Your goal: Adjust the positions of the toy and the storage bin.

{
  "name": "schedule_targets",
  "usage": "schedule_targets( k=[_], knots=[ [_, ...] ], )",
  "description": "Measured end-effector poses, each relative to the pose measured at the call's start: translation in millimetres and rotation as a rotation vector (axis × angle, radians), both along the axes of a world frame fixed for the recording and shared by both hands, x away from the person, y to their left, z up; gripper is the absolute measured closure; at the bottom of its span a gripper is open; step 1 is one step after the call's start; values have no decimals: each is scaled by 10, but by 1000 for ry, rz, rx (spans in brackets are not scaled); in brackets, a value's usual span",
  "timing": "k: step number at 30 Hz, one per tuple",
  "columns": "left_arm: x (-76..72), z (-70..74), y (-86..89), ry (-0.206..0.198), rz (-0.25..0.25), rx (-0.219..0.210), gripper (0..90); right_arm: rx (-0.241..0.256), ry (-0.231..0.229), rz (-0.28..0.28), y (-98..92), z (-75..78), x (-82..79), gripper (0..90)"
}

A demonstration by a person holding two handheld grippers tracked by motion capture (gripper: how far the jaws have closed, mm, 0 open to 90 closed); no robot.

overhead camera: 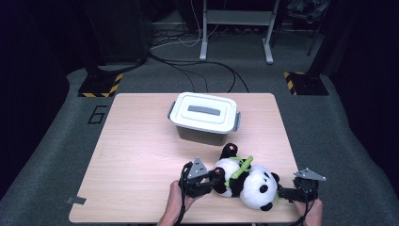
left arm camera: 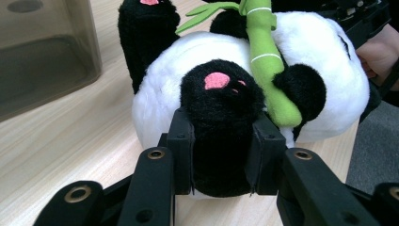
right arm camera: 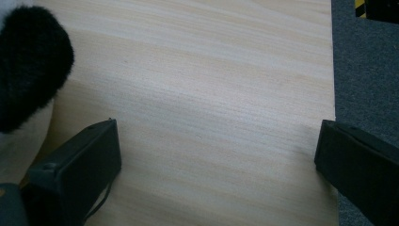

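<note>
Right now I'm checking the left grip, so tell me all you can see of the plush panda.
The plush panda is a soft, furry black-and-white toy lying on its side near the table's front edge, in front of the lidded bin. It hugs a green bamboo stalk with leaves. Its black feet carry pink pads. The left gripper has its jaws shut on one black foot; the right gripper sits open by its head.

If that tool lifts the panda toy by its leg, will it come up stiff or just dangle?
Probably dangle: the left tool pinches only one plush black leg of the panda toy, and the pile dents between the jaws. It looks soft-stuffed, so likely light, and unlikely to roll lying on the table.
</note>
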State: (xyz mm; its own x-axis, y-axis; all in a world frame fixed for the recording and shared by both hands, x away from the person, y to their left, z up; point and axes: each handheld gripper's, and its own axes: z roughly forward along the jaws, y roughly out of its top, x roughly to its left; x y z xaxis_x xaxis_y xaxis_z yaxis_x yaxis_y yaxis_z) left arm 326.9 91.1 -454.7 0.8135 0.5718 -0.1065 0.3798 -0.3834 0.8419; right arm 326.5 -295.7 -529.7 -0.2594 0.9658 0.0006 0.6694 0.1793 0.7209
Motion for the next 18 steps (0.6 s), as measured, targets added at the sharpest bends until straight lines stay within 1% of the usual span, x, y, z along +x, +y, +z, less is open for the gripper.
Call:
schedule_targets(
  k=[5,10,18],
  knots=[
    [-17,-4,23,-9,-5,-2,685,0,0,-1,0,0,0,4],
    [-40,18,79,-19,4,0,689,0,0,-1,0,0,-1,4],
    [-53,35,172,-16,10,-6,688,0,-1,-1,0,0,0,4]
  ],
)
